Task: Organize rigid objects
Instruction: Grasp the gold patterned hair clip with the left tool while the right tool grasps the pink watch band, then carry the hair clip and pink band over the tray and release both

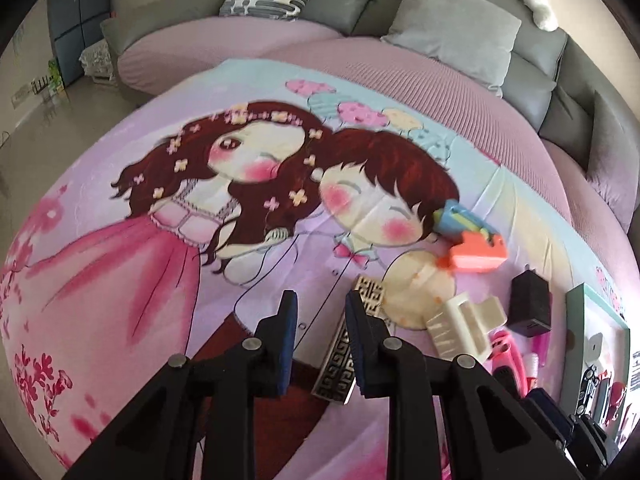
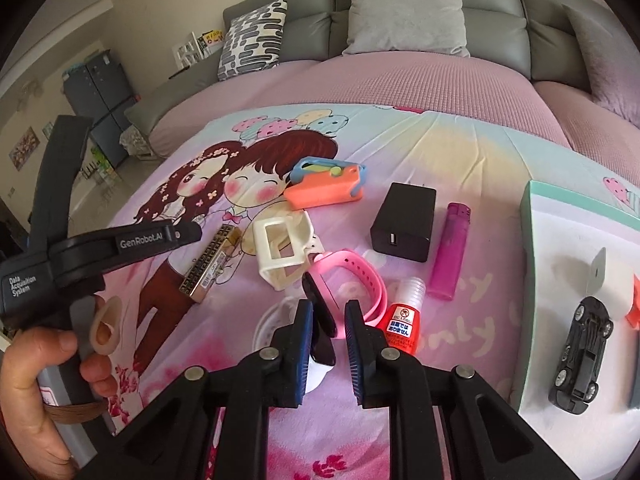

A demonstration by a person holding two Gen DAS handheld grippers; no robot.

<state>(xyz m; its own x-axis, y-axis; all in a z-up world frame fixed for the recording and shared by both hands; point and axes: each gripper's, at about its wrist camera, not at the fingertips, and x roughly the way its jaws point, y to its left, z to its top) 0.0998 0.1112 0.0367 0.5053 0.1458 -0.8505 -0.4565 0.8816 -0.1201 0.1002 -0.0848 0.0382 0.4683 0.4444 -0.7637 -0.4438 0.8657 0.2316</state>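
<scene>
My right gripper [image 2: 328, 312] is open, its jaws on either side of the black face of a pink smartwatch [image 2: 352, 280] lying on the cartoon sheet. Beside the watch lie a red glue bottle [image 2: 402, 320], a purple lighter [image 2: 450, 254], a black charger [image 2: 404, 216], a white clip [image 2: 280, 252], an orange case [image 2: 324, 190] and a patterned harmonica [image 2: 210, 264]. My left gripper [image 1: 322, 300] is open and empty, with the harmonica [image 1: 352, 344] under its right finger. A white box lid [image 2: 560, 240] at the right holds a black toy car [image 2: 582, 354].
The grey sofa [image 2: 400, 12] with cushions runs along the back. The left gripper's body [image 2: 100, 248] and the person's hand [image 2: 36, 380] fill the left of the right wrist view. In the left wrist view the clip [image 1: 464, 324], charger [image 1: 530, 306] and orange case [image 1: 476, 254] lie right of the fingers.
</scene>
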